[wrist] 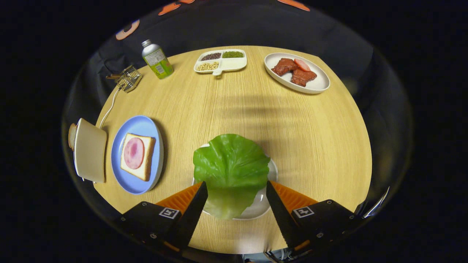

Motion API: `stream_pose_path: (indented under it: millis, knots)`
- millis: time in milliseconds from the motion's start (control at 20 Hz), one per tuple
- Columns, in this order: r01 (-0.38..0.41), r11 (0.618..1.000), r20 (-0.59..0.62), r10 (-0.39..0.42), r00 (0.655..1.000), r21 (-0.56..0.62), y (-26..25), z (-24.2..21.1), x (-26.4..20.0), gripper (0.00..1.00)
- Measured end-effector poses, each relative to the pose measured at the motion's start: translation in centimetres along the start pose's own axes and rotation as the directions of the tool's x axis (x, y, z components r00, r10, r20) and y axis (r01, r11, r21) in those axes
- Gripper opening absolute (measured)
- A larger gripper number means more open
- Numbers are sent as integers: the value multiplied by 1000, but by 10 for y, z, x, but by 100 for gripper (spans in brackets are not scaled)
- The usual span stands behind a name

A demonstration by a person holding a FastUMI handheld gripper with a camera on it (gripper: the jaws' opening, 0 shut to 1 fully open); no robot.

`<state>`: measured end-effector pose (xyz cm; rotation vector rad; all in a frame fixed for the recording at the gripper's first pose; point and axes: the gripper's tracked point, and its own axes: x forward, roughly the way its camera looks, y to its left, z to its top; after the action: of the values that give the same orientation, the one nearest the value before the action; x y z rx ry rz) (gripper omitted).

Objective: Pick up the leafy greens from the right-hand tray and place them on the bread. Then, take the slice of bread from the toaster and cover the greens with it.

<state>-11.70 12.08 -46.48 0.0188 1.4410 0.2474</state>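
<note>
A green lettuce leaf [231, 168] lies on a small white plate [262, 206] just ahead of my gripper [236, 186], which is open; the leaf's near half sits between the two fingertips, neither pressing on it. To the left, a slice of bread topped with a pink round of ham [138, 156] rests on a blue plate [128, 180]. Further left stands a cream toaster [90, 150] with a slice of bread [72, 136] poking out of its far side.
At the back of the round wooden table [234, 106] are a green bottle [157, 60], a white divided dish of beans [221, 61] and an oval white plate of meat [297, 72]. The toaster's cord runs to a clear plug block [127, 79].
</note>
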Motion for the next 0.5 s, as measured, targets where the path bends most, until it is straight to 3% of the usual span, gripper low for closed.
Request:
stream_pose_path:
  millis: [500]
  knots:
    - [77, 997, -61, -78, 995, -16, -6, -3, 30, 90]
